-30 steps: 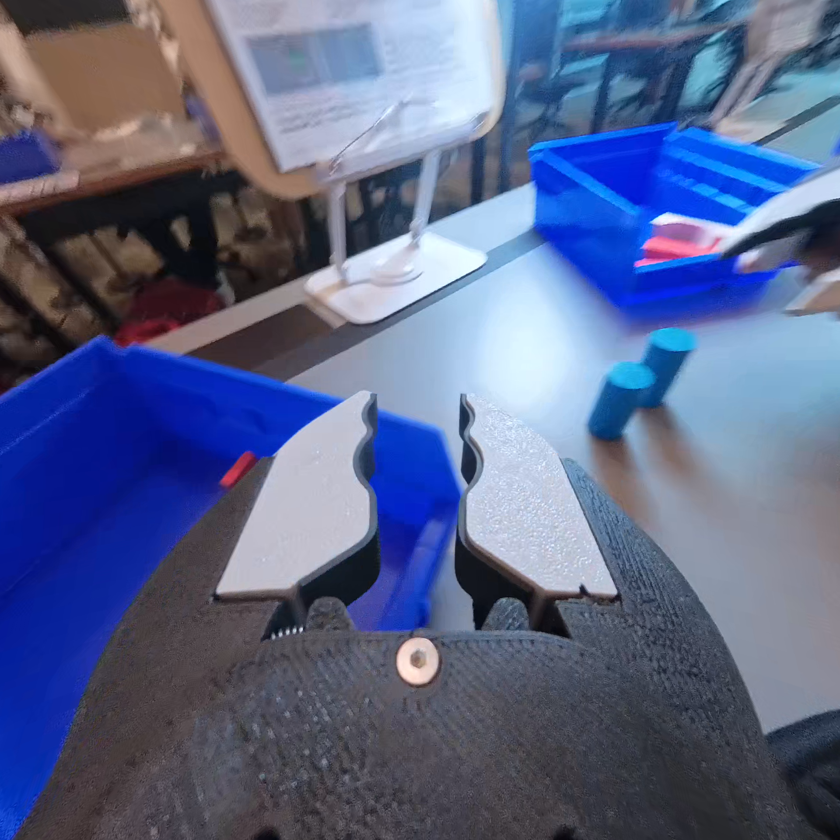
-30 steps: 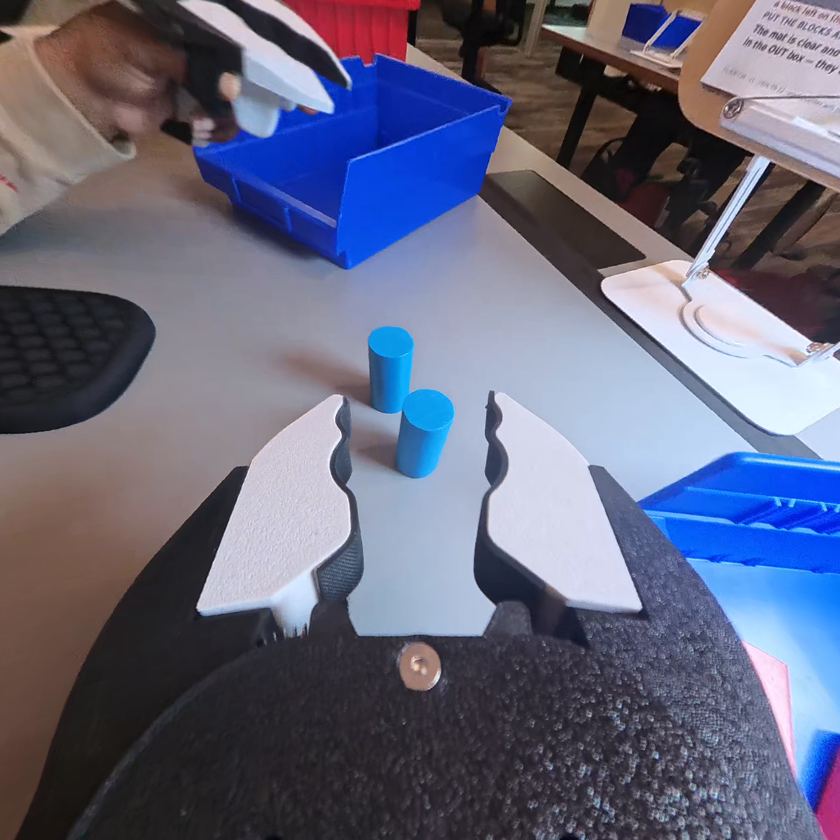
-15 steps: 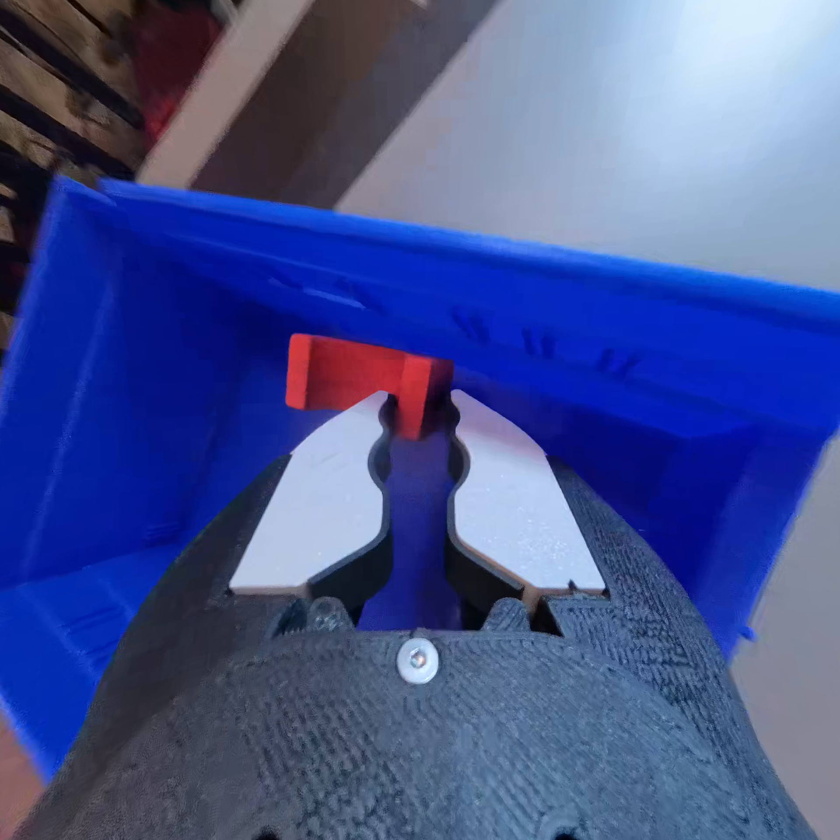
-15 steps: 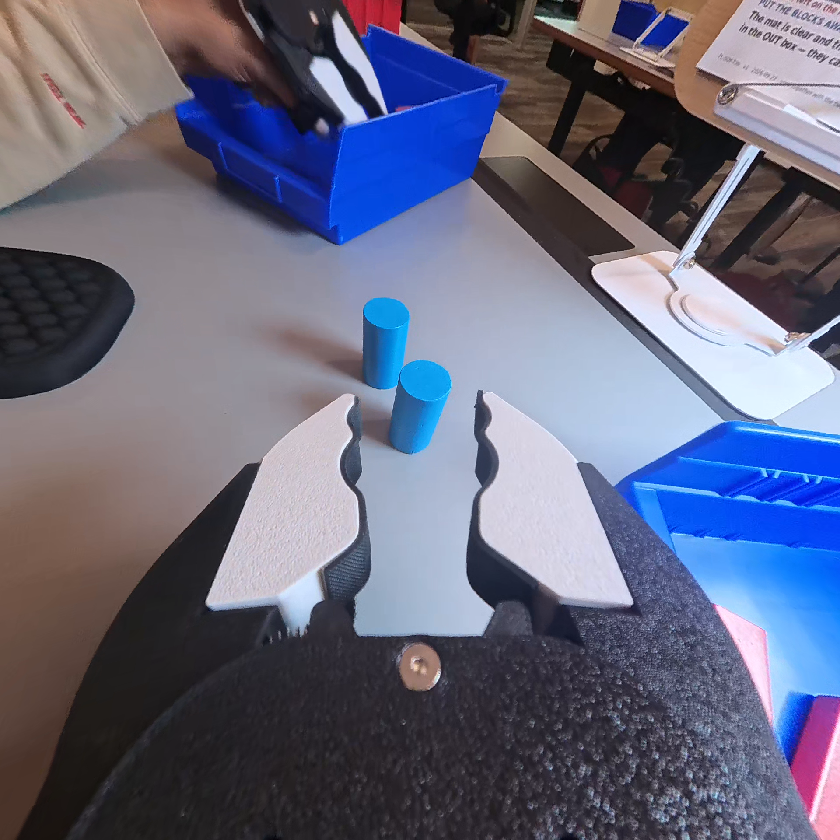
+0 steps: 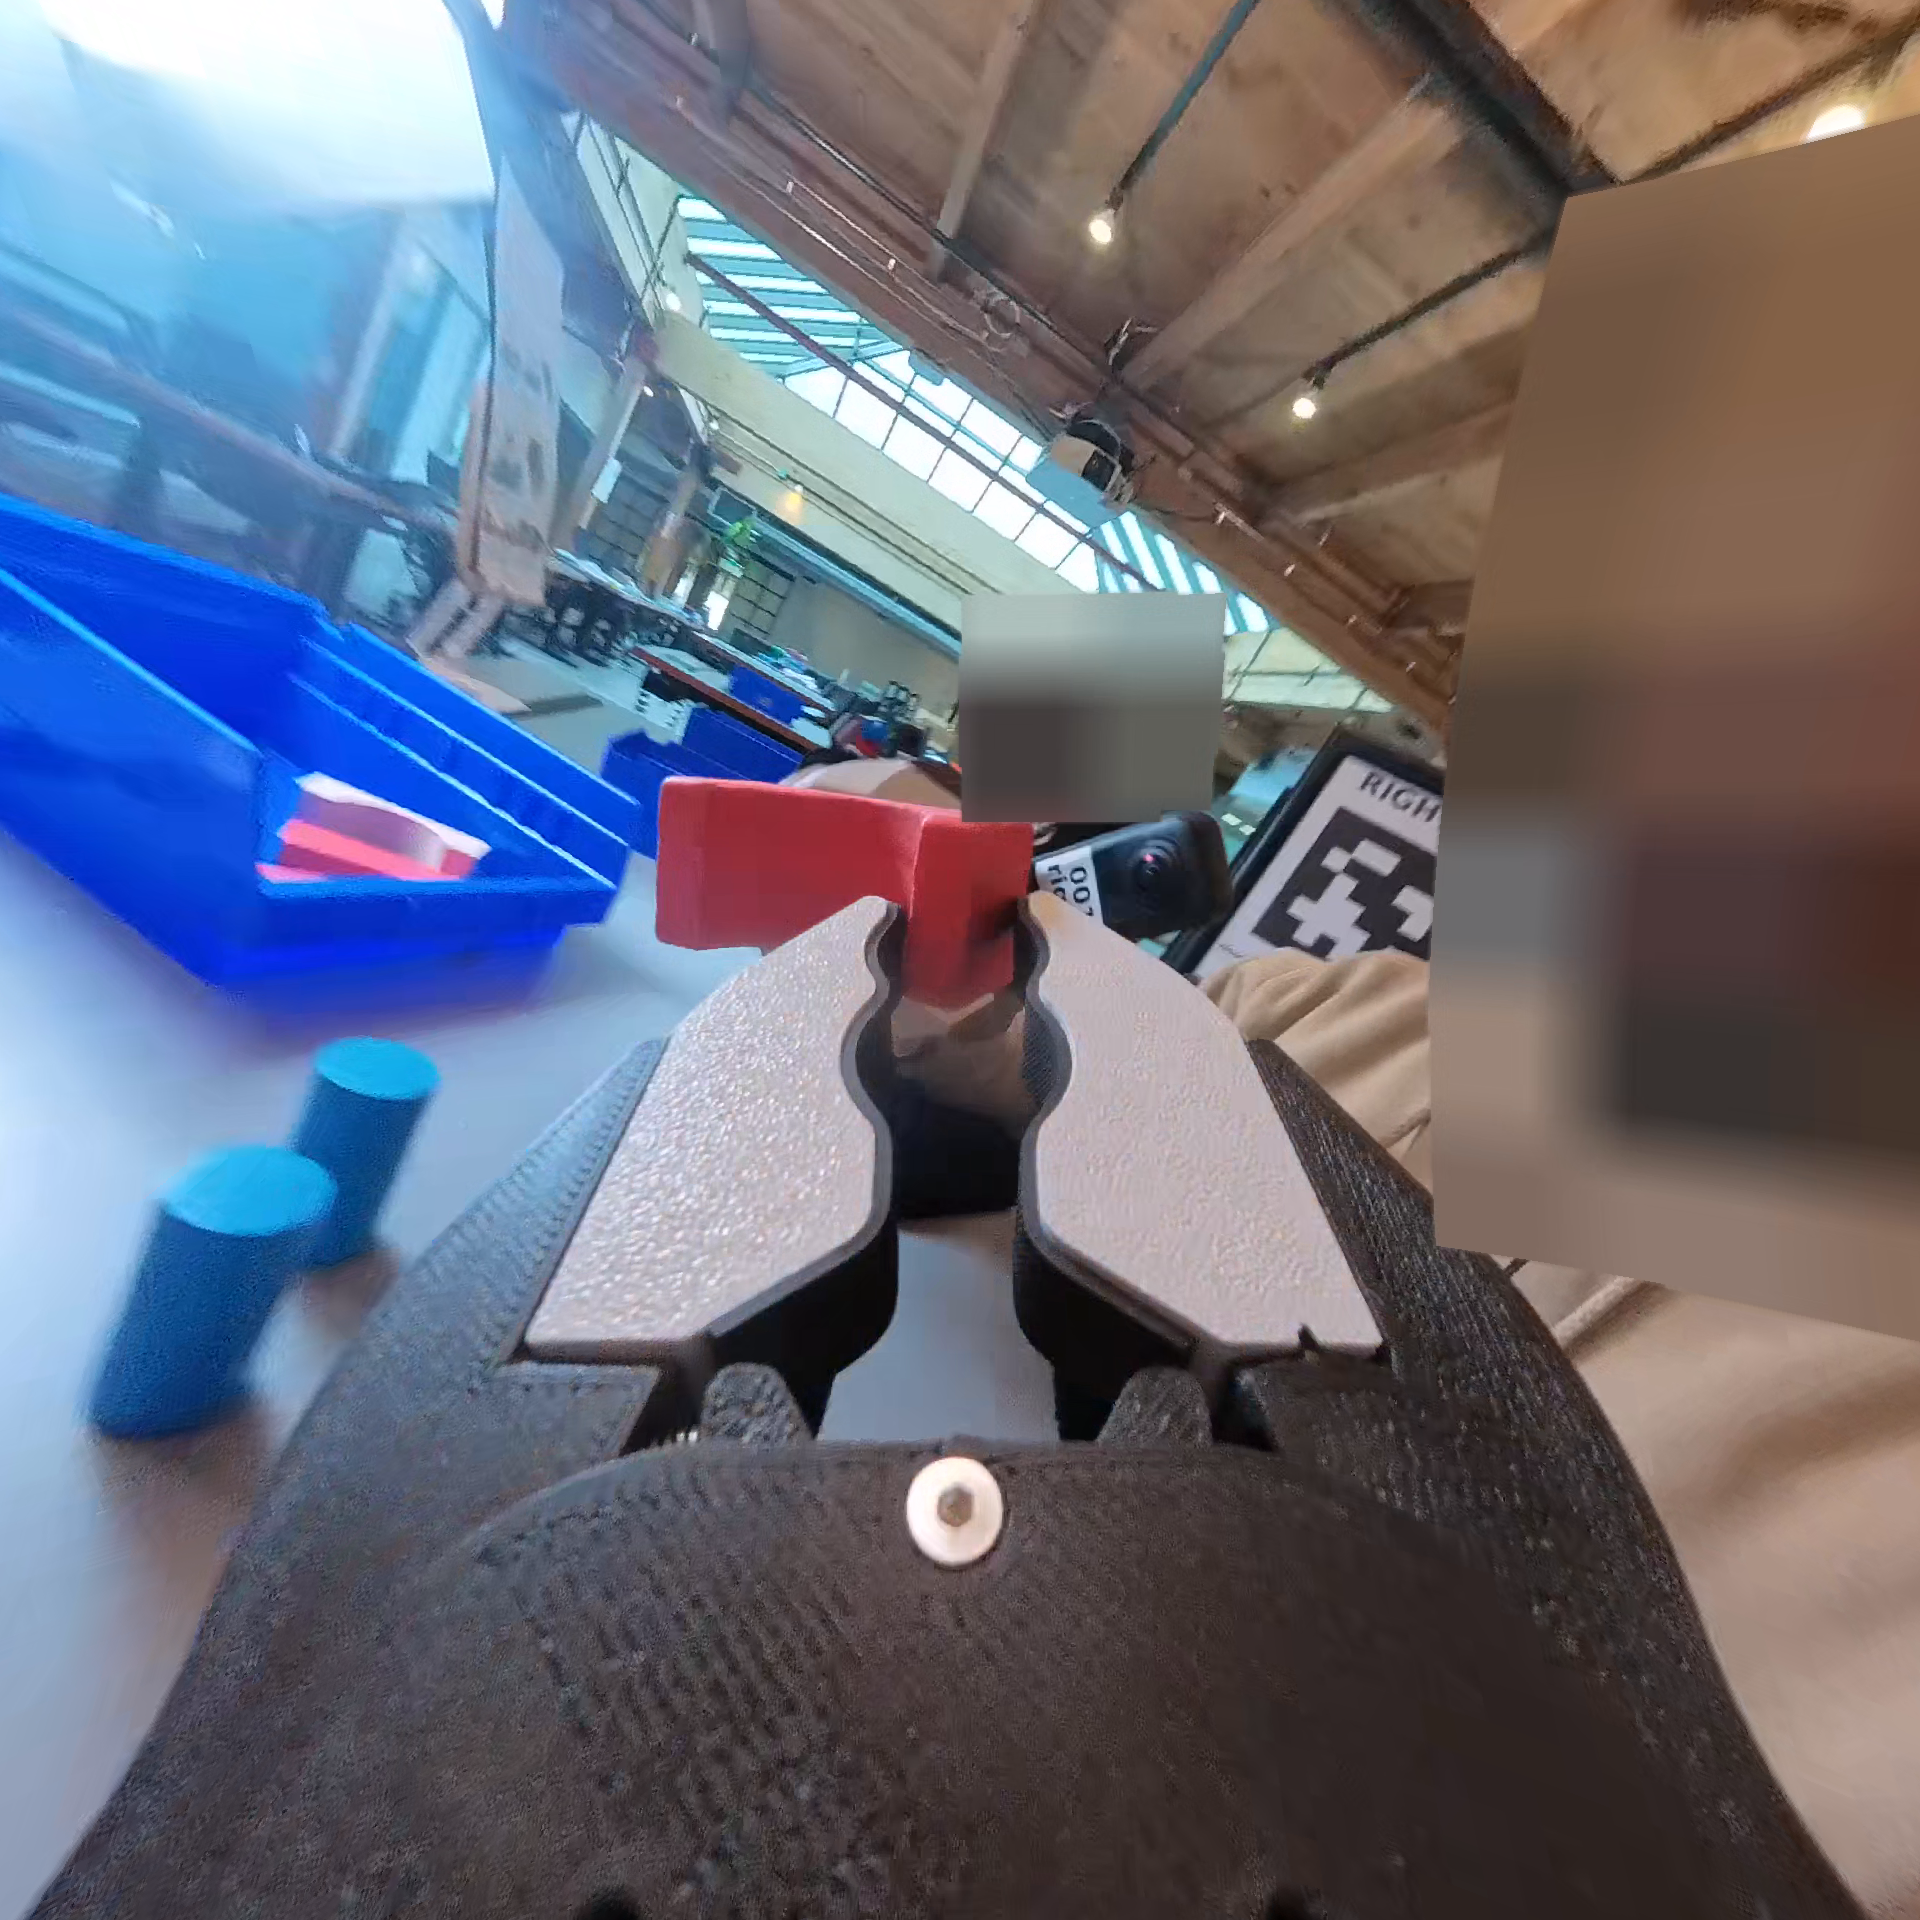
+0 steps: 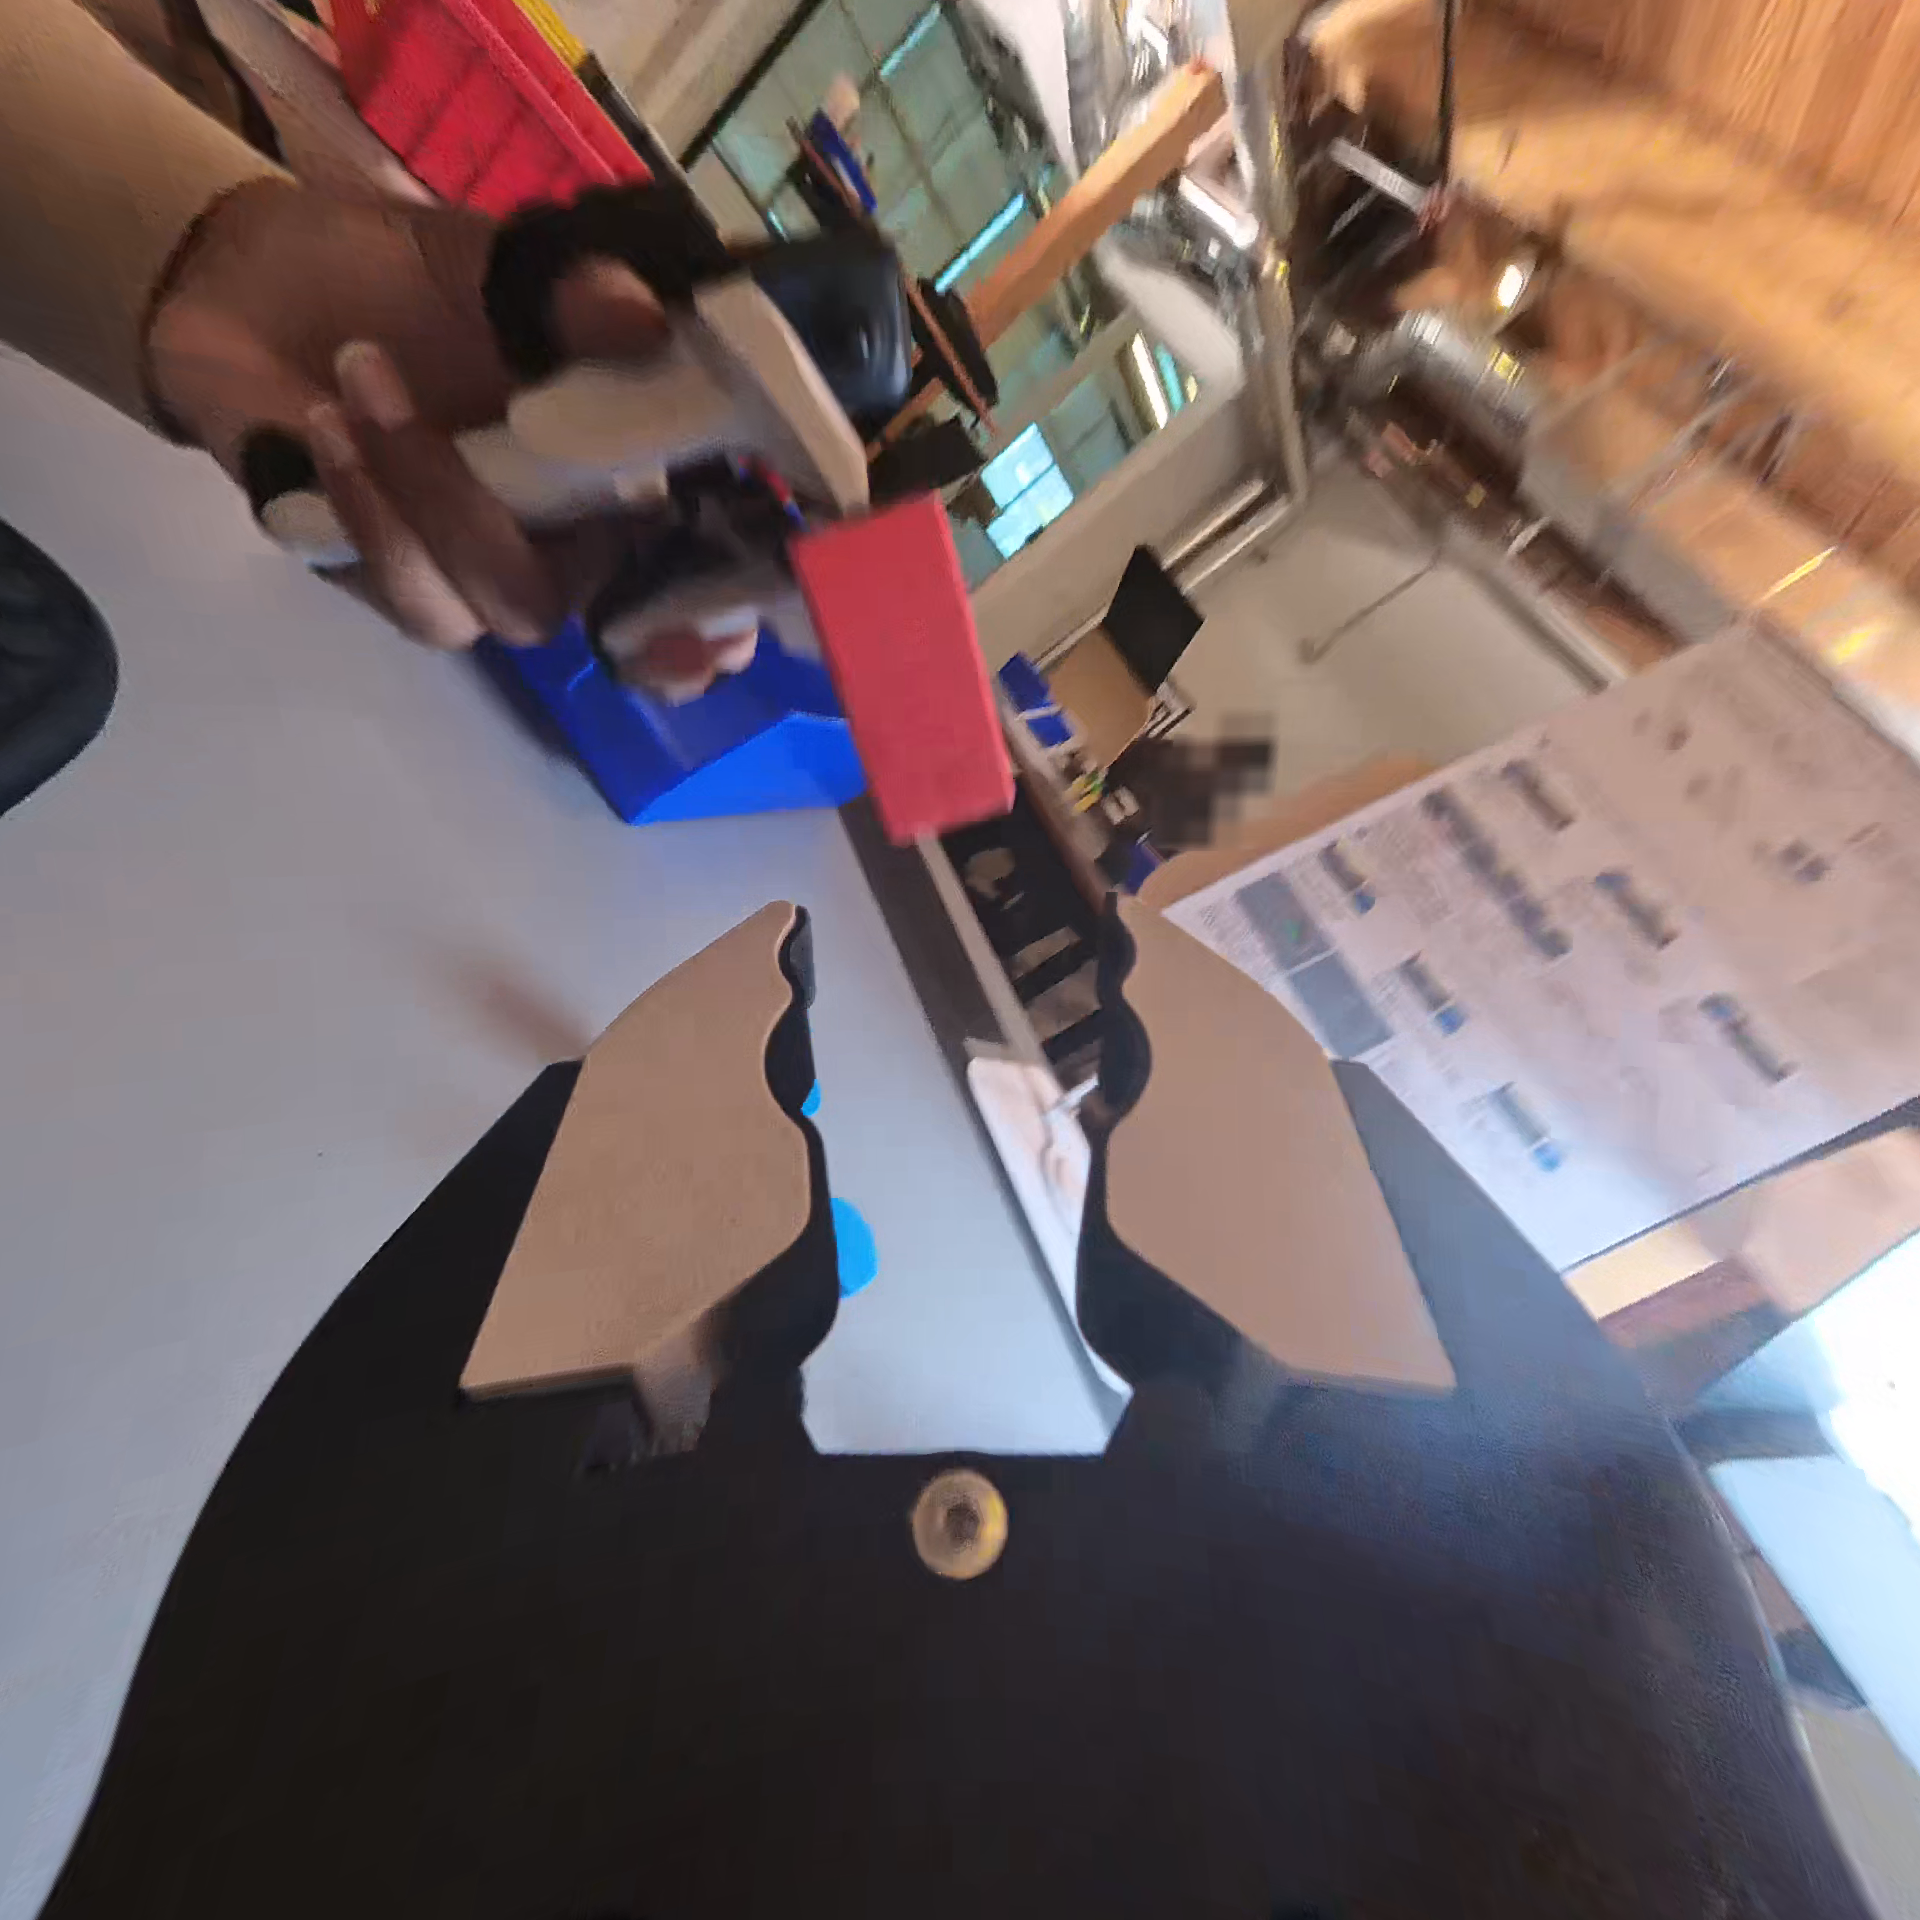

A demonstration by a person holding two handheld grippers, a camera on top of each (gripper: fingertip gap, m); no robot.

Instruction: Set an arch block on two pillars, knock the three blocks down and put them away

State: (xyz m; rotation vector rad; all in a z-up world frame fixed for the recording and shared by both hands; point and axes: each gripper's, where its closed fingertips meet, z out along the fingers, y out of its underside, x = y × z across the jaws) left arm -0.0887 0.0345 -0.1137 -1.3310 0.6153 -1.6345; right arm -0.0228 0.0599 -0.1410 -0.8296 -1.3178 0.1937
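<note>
The left gripper sits in the centre of the left wrist view with its jaws closed on a red arch block, pinching one leg of it at the very tips while the rest of the block juts toward frame left, lifted clear of the grey counter. At the lower left of that view two blue pillars stand upright close to each other on the counter, blurred. Above them, at mid left, a blue bin holds red and pink flat pieces.

In the right wrist view the right gripper fills the lower frame, its jaws spread wide with nothing between them. Slivers of the blue pillars peek out beside its left finger. In the upper left of this view a hand holds the left gripper, and the red arch block hangs from it in mid-air in front of another blue bin on the counter.
</note>
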